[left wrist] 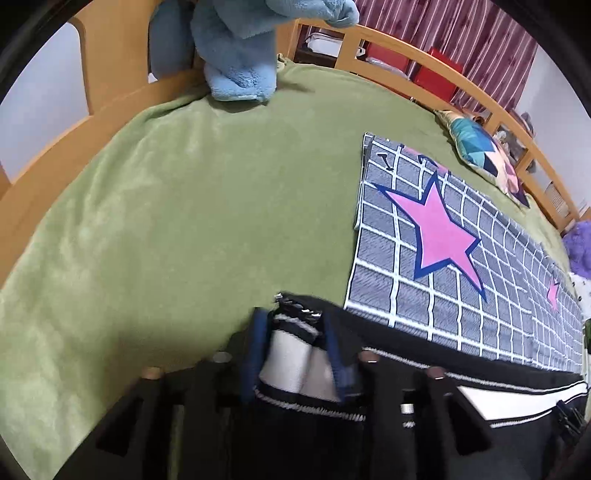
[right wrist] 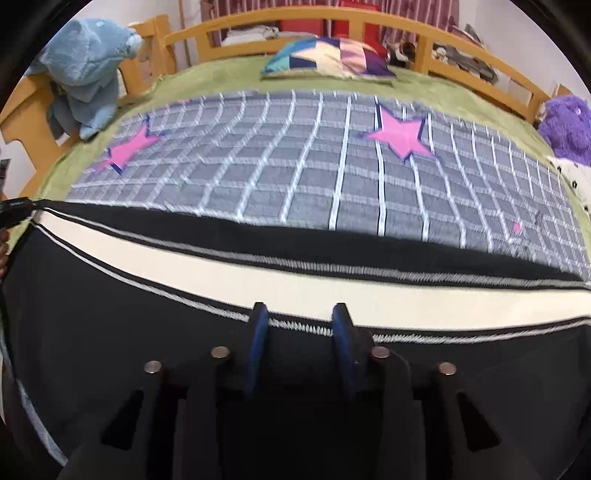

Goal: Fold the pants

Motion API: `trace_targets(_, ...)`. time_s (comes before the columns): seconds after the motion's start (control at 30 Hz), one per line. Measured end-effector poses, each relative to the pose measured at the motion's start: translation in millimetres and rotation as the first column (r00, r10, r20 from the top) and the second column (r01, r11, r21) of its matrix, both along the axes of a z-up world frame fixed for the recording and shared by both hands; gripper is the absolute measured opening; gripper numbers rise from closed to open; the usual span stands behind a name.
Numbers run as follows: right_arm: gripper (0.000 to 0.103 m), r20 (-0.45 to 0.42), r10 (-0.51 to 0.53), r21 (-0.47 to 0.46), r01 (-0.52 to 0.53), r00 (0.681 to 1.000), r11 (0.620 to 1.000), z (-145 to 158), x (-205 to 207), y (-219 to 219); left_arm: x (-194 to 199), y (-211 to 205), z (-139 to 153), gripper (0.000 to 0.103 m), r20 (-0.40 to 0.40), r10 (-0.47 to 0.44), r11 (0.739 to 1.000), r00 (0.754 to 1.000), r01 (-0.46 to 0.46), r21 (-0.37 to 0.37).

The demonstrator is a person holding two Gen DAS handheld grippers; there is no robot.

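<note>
The pants (right wrist: 110, 325) are black with a cream side stripe edged in thin white lines (right wrist: 332, 284). They are stretched across the near part of the bed. My left gripper (left wrist: 295, 339) is shut on the pants' end, with cream and black cloth (left wrist: 291, 354) bunched between the blue pads. The pants run from there to the right (left wrist: 498, 398). My right gripper (right wrist: 299, 321) has its blue pads a little apart with the black cloth lying between them, at the stripe's near edge.
A grey checked mat with pink stars (right wrist: 314, 166) lies on the green blanket (left wrist: 184, 221) just beyond the pants. A blue plush toy (left wrist: 240, 55) leans on the wooden rail (right wrist: 369, 22). A patchwork pillow (right wrist: 328, 59) and purple plush (right wrist: 569, 125) lie at the far side.
</note>
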State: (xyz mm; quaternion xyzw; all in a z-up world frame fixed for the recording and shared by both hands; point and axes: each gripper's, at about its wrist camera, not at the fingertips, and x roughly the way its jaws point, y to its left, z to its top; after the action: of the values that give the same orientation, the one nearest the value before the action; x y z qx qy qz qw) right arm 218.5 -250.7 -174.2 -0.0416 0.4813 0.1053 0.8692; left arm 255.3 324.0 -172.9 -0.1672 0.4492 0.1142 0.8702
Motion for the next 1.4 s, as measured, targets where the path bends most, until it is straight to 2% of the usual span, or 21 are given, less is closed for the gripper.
trace_targets(0.1, 0.044, 0.033, -0.033, 0.011, 0.033, 0.999, 0.999, -14, 3, -2, -16, 4, 11, 0.053, -0.005, -0.003, 1.0, 1.0, 0.003, -0.019)
trace_targets(0.17, 0.044, 0.003, -0.071, 0.026, 0.071, 0.997, 0.997, -9, 8, -3, -35, 6, 19, 0.059, -0.003, -0.015, 1.0, 1.0, 0.015, -0.027)
trace_targets(0.3, 0.044, 0.01, -0.098, 0.111, 0.096, 0.995, 0.989, 9, -2, -2, -80, 4, 29, 0.06, 0.003, -0.032, 0.999, 0.999, 0.033, -0.026)
trace_targets(0.47, 0.044, 0.054, -0.068, 0.117, 0.062, 0.996, 0.991, 29, -27, 14, -146, -2, 33, 0.06, 0.007, -0.043, 0.996, 0.999, 0.044, -0.074)
trace_targets(0.6, 0.044, 0.055, -0.061, 0.113, 0.054, 0.997, 0.992, 34, -46, 21, -187, -4, 28, 0.064, 0.021, -0.016, 0.994, 1.0, 0.019, -0.112)
trace_targets(0.77, 0.044, 0.041, -0.066, 0.101, 0.062, 0.997, 0.993, 36, -74, 18, -200, -1, -4, 0.063, 0.005, 0.028, 0.979, 1.0, -0.027, -0.203)
trace_targets(0.9, 0.044, 0.057, -0.071, 0.065, 0.067, 0.996, 0.996, 41, -104, 6, -194, 17, -23, 0.062, 0.063, 0.094, 0.944, 0.994, -0.069, -0.323)
trace_targets(0.97, 0.044, 0.062, -0.088, 0.059, 0.084, 0.994, 0.995, 43, -117, -3, -186, 22, -29, 0.062, 0.073, 0.125, 0.933, 0.989, -0.092, -0.348)
trace_targets(1.0, 0.044, 0.059, -0.099, 0.06, 0.095, 0.993, 0.994, 44, -124, -9, -182, 24, -31, 0.058, 0.085, 0.146, 0.929, 0.986, -0.107, -0.353)
trace_targets(1.03, 0.044, 0.056, -0.112, 0.06, 0.109, 0.992, 0.992, 44, -131, -15, -179, 24, -33, 0.051, 0.088, 0.158, 0.931, 0.984, -0.118, -0.347)
trace_targets(1.1, 0.044, 0.059, -0.138, 0.056, 0.135, 0.989, 0.989, 44, -143, -27, -174, 25, -34, 0.028, 0.07, 0.18, 0.933, 0.981, -0.147, -0.329)
trace_targets(1.17, 0.044, 0.069, -0.173, 0.048, 0.169, 0.983, 0.984, 45, -154, -40, -181, 25, -19, 0.023, 0.119, 0.21, 0.927, 0.97, -0.159, -0.34)
trace_targets(1.2, 0.044, 0.078, -0.19, 0.044, 0.187, 0.979, 0.981, 45, -159, -46, -182, 22, -10, 0.023, 0.135, 0.209, 0.934, 0.968, -0.157, -0.32)
trace_targets(1.23, 0.044, 0.089, -0.208, 0.044, 0.205, 0.974, 0.978, 46, -162, -50, -180, 15, 1, 0.023, 0.143, 0.199, 0.948, 0.97, -0.153, -0.278)
trace_targets(1.27, 0.044, 0.1, -0.226, 0.047, 0.222, 0.969, 0.974, 48, -165, -56, -176, 3, 16, 0.023, 0.148, 0.183, 0.967, 0.972, -0.151, -0.204)
trace_targets(1.33, 0.044, 0.112, -0.257, 0.067, 0.251, 0.96, 0.966, 52, -169, -68, -169, -20, 40, 0.023, 0.156, 0.146, 0.989, 0.977, -0.138, -0.062)
trace_targets(1.37, 0.044, 0.111, -0.264, 0.084, 0.256, 0.958, 0.963, 54, -170, -73, -164, -39, 56, 0.023, 0.156, 0.118, 0.991, 0.981, -0.126, 0.042)
trace_targets(1.4, 0.044, 0.115, -0.266, 0.098, 0.255, 0.957, 0.962, 55, -171, -78, -160, -52, 67, 0.023, 0.164, 0.096, 0.99, 0.982, -0.112, 0.091)
